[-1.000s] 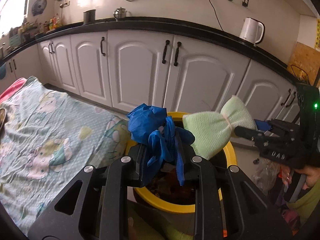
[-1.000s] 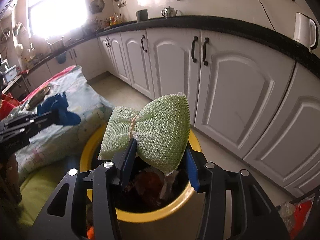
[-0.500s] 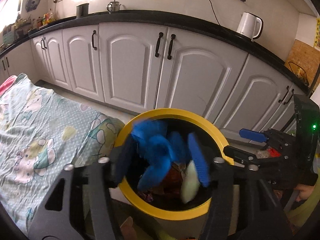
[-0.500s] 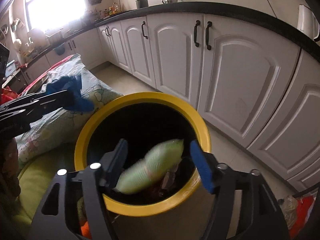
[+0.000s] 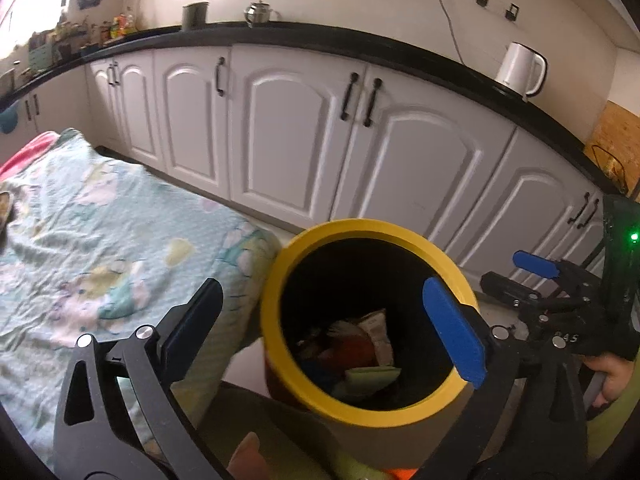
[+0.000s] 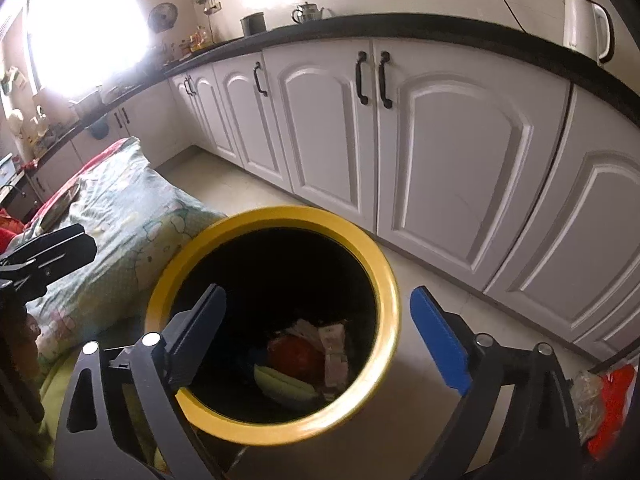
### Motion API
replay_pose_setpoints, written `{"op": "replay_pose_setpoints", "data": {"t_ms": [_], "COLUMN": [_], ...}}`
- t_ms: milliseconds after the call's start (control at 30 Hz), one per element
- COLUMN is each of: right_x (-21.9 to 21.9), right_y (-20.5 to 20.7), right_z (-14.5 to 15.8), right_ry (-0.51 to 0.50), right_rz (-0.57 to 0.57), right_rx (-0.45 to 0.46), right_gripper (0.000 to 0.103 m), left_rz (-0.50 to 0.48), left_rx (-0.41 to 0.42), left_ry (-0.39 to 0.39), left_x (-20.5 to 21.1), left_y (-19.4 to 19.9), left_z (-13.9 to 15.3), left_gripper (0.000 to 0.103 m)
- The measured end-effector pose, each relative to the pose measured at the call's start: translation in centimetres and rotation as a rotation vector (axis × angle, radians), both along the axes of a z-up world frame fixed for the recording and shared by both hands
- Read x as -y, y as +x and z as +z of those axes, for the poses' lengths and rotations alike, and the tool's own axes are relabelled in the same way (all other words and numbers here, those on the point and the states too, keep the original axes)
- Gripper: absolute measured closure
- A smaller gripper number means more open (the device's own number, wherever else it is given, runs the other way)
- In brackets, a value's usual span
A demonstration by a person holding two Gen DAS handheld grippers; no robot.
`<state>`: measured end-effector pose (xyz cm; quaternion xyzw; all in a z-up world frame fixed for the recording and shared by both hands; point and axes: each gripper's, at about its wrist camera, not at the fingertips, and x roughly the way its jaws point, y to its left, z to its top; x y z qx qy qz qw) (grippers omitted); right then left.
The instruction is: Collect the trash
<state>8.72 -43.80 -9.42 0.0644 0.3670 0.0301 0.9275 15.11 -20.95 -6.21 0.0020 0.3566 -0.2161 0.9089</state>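
Since a second ago the blue glove has left the left gripper (image 5: 320, 320) and the green mesh scourer has left the right gripper (image 6: 316, 340); both now lie inside the yellow-rimmed trash bin (image 5: 444, 264) rather than over it. The jaws of both grippers are opening, already wide, with nothing held between them, and each pair hangs over the bin's mouth.

The bin (image 6: 390, 280) is round, with a thick yellow rim and a black inside. At its bottom sits a small heap of trash: one pale green scourer (image 6: 284, 386), one bit of blue that is probably the glove (image 6: 260, 356), one red piece (image 6: 296, 354) and two whitish wrappers (image 6: 334, 350); the rest is too dark to tell.

The bin stands on the pale tiled floor (image 6: 436, 280), just beside a bed (image 5: 80, 240) with a light green cartoon-print cover, and in front of a run of white cabinets (image 5: 280, 140) under a black tabletop (image 5: 320, 42). On that tabletop stand one white electric kettle (image 5: 520, 70), one small metal teapot (image 5: 256, 13) and one dark canister (image 5: 195, 16).

In the left wrist view, the right gripper shows at the right edge, with a person's fingers (image 5: 612, 376) on its handle.
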Motion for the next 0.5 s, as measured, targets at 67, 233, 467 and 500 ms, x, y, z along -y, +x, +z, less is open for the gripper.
{"op": "replay_pose_setpoints", "data": {"t_ms": [67, 233, 467, 500], "right_x": [-0.7, -3.3, -9.2, -10.2], "right_y": [0.2, 0.9, 1.6, 1.6], "right_z": [0.5, 2.3, 5.5, 5.9], "right_ry": [-0.001, 0.001, 0.023, 0.018], "right_rz": [0.012, 0.051, 0.088, 0.095], "right_rx": [0.012, 0.061, 0.134, 0.143], "right_gripper": [0.009, 0.006, 0.006, 0.006], "left_rz": [0.032, 0.126, 0.262, 0.285], "left_rx": [0.0, 0.017, 0.08, 0.089], "left_ry": [0.0, 0.011, 0.009, 0.007], "left_x": [-1.0, -4.7, -10.4, -11.4], "left_y": [0.0, -0.2, -1.5, -1.9], "left_z": [0.3, 1.3, 3.3, 3.7], "left_gripper": [0.011, 0.011, 0.011, 0.011]}}
